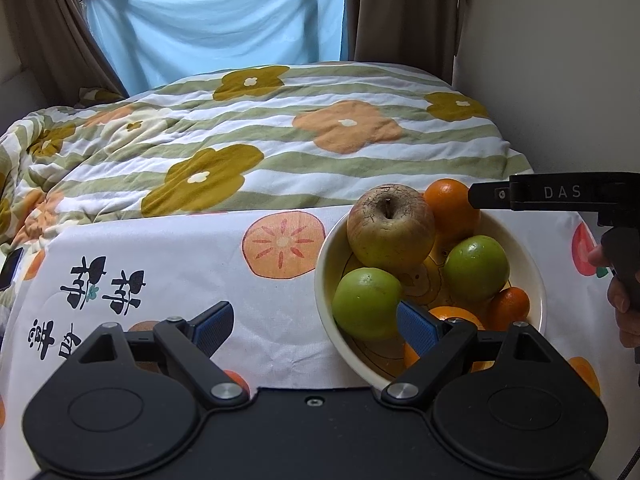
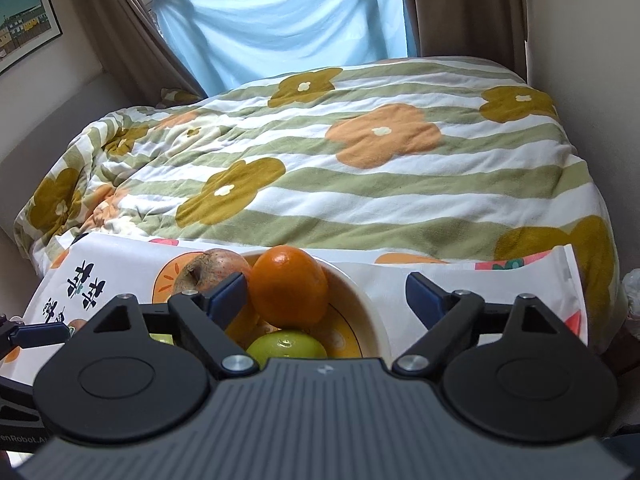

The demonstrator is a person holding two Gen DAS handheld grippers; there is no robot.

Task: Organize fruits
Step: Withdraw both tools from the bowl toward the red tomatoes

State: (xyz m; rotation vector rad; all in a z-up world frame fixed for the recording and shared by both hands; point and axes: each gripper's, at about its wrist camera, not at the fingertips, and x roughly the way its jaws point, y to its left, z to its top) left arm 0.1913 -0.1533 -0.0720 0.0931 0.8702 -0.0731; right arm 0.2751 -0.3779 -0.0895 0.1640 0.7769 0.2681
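Fruit piled in a cream bowl (image 1: 325, 280) on a persimmon-print cloth (image 1: 168, 248): russet apple (image 1: 390, 229), two green apples, oranges. Left gripper (image 1: 316, 326) spread wide over the bowl's near rim, empty. Right gripper (image 2: 326, 298) gaping, orange (image 2: 289, 285) loose between its fingers.

A: What's hidden in the bowl (image 1: 326, 264)?
B: Left view, lower right: a finger (image 1: 418, 326) covers most of one orange (image 1: 454, 314).
A: Right view?
B: Its body hides the green apple (image 2: 286, 344) bottom.
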